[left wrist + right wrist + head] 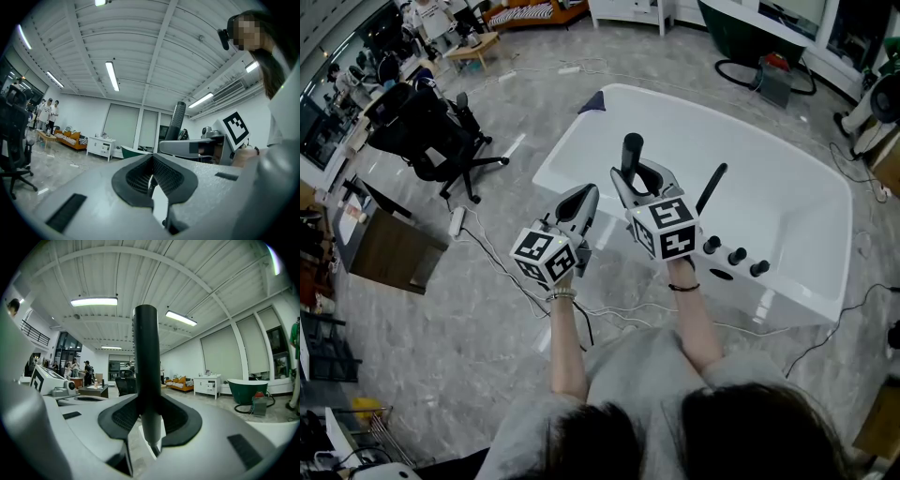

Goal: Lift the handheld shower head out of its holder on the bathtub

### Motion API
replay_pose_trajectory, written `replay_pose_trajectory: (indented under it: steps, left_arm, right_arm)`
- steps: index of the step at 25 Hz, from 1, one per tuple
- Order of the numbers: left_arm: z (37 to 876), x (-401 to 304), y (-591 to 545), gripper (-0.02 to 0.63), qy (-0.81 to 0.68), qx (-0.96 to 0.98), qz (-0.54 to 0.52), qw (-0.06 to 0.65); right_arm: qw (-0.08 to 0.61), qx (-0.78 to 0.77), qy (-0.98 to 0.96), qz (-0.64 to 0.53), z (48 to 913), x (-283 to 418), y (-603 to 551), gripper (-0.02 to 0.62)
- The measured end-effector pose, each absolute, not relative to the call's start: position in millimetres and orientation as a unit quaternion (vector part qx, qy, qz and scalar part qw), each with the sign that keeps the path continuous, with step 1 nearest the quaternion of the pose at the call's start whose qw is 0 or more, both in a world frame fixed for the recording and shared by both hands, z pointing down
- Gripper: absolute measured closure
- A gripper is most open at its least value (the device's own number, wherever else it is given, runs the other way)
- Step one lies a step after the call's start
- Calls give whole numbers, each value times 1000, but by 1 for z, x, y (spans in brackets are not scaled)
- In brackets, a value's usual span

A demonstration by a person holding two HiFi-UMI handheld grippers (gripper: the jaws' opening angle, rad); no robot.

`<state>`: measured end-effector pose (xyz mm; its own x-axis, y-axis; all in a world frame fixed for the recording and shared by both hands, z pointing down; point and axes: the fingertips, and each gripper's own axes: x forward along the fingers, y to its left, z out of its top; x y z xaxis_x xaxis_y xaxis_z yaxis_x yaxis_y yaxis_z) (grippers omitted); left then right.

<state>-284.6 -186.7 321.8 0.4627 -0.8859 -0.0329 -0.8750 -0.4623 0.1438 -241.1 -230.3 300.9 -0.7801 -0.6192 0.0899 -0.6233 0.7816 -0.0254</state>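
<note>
A person stands over a white bathtub (pixel 787 178), a handheld gripper in each hand. The right gripper (pixel 149 414) pinches the dark, rod-like shower head (pixel 146 357) by its handle. Its pads press on either side, so the shower head stands upright and cannot swing. It is held in the air over the tub's near rim, beside three black knobs (pixel 737 255) (the holder itself is hard to pick out), so it looks already lifted free. The left gripper (pixel 152 174) hovers just beside it, jaws pressed together on nothing, seemingly kept clear as a spare.
</note>
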Motion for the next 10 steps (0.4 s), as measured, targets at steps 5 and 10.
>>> replay_pose_trajectory:
  steps: [5,10]
  left_arm:
    - [321,-282,-183,601,-511,857,-51,52]
    - [320,-281,-182,601,-508,858,-51,50]
  right_arm:
    - [35,329,-944,22,297,-241,-226,463]
    - [35,328,-944,19,298,-241,-223,463]
